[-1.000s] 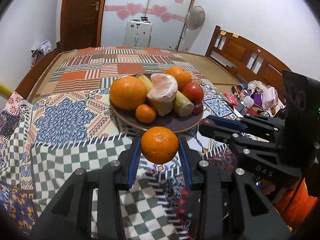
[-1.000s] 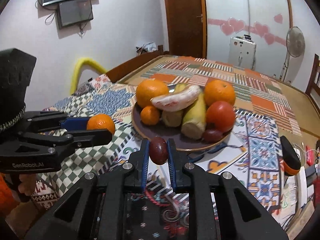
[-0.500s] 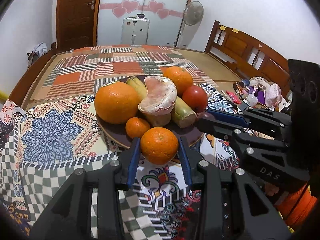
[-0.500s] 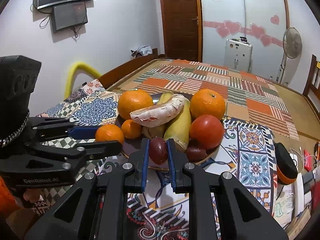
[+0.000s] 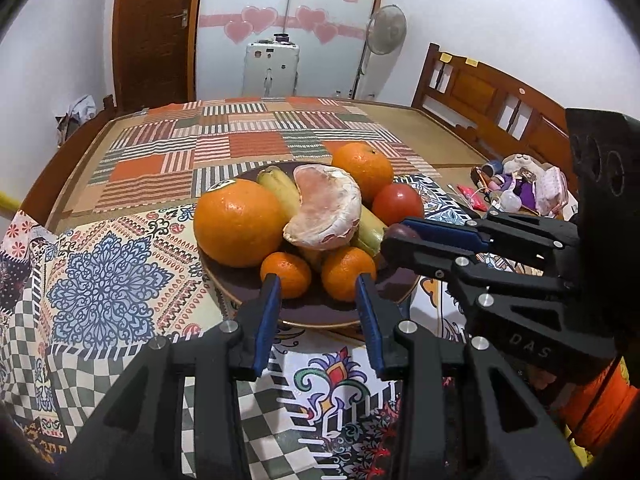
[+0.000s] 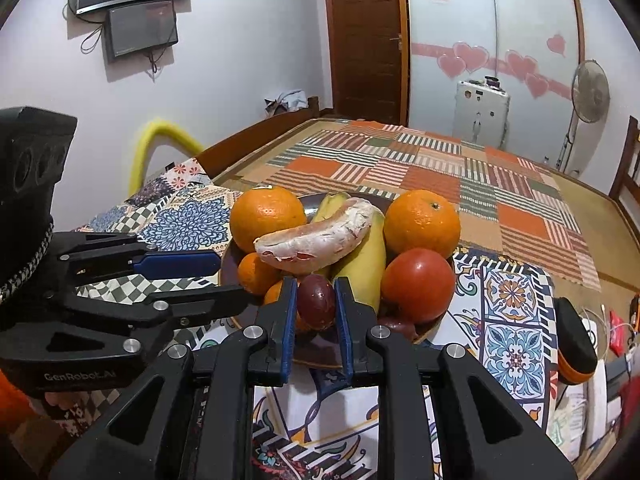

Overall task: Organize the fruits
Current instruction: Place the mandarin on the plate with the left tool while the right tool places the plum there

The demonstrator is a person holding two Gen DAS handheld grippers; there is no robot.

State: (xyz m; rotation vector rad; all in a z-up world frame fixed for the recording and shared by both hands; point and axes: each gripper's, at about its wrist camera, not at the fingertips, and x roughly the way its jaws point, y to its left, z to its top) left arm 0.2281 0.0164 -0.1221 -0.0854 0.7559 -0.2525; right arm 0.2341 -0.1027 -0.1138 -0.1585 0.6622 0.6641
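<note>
The right gripper [image 6: 315, 292] has its jaws narrow, the blue pads pressed on either side of a dark red fruit [image 6: 316, 307] and holding it just above the plate [image 5: 320, 314] at its 5 o'clock edge, seen from the right wrist.

The left gripper [image 5: 317, 284] stands wider, with nothing between its pads. A tangerine [image 5: 346, 272] lies on the plate just past its tips, at about 1 o'clock from them; whether the right-hand tip touches it I cannot tell. A second tangerine [image 5: 286, 274] sits beside it at 11 o'clock from the tips, the two close together at the plate's 6 o'clock rim.

Outward from there, in the left wrist view: a big orange [image 5: 238, 222] at the plate's 9 o'clock, a pomelo wedge [image 5: 326, 212] on top in the middle, resting on bananas [image 5: 280, 192], another orange [image 5: 362, 166] at 1 o'clock and a tomato [image 5: 398, 204] at 3 o'clock. One more dark fruit [image 6: 396, 325] lies low under the tomato.

The plate stands on a patterned cloth [image 5: 100, 276] — patchwork stripes farther back.
</note>
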